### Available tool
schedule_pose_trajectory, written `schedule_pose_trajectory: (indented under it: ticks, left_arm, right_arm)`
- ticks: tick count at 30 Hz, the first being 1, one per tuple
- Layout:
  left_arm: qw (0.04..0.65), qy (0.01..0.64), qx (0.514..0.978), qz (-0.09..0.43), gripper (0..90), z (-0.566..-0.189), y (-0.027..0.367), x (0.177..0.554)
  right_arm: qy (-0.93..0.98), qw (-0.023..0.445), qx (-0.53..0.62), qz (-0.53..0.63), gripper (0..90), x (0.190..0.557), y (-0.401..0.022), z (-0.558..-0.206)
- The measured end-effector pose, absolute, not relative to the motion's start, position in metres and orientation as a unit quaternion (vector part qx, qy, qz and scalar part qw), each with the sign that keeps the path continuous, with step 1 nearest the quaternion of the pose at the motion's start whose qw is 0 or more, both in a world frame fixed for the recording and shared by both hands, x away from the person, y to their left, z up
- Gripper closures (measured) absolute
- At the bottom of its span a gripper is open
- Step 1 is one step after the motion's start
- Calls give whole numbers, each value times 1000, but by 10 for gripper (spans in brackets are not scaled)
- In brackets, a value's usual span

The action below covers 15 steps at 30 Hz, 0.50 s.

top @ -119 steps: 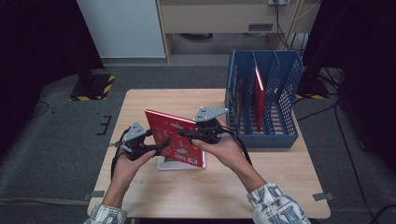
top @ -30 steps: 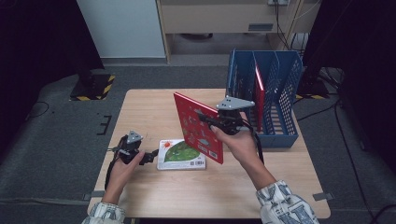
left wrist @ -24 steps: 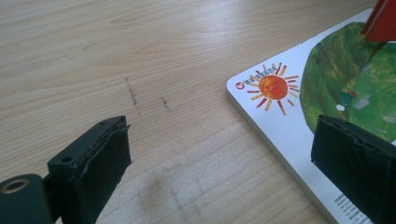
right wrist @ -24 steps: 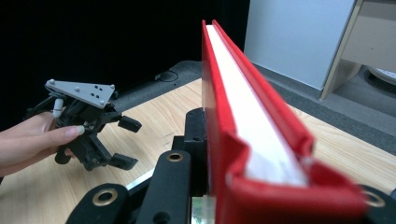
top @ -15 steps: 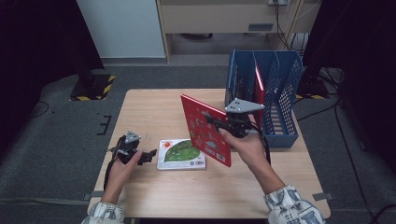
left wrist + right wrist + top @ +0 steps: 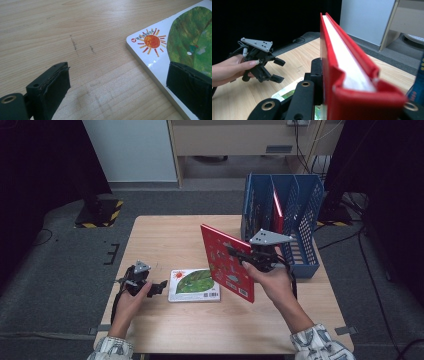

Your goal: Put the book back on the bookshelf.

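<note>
My right gripper (image 6: 239, 255) is shut on a red book (image 6: 227, 267) and holds it upright above the table, just left of the blue rack (image 6: 300, 227). In the right gripper view the red book (image 6: 352, 75) stands edge-on, with a black finger (image 6: 315, 72) against its left cover. A white book with a green leaf cover (image 6: 195, 285) lies flat on the table. My left gripper (image 6: 159, 287) rests open at that book's left edge. In the left gripper view one pad (image 6: 53, 87) is over bare wood and the other (image 6: 190, 90) is over the white book's (image 6: 160, 57) corner.
The blue rack stands at the table's back right with another red book (image 6: 277, 212) upright in one slot. The wooden table (image 6: 165, 240) is bare at the back left. Beyond the table are a grey floor, a pale cabinet and dark stands.
Four seconds ago both grippers held the red book over the white one. Now only the right one holds it, and it has carried it rightward toward the rack. The left hand has stayed put.
</note>
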<state>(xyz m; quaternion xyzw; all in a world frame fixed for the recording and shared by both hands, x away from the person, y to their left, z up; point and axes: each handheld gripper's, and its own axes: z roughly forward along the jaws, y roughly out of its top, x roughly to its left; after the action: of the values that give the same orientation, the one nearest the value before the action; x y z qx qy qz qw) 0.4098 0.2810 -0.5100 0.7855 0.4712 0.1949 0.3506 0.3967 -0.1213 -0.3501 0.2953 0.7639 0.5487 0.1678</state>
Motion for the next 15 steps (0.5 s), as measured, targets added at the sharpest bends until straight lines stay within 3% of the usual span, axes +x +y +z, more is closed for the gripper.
schedule_pose_trajectory:
  ticks: [15]
  left_arm:
    - [338, 476, 789, 194, 47, -513, 282, 411]
  right_arm:
    - [755, 175, 307, 552, 793, 376, -146, -351]
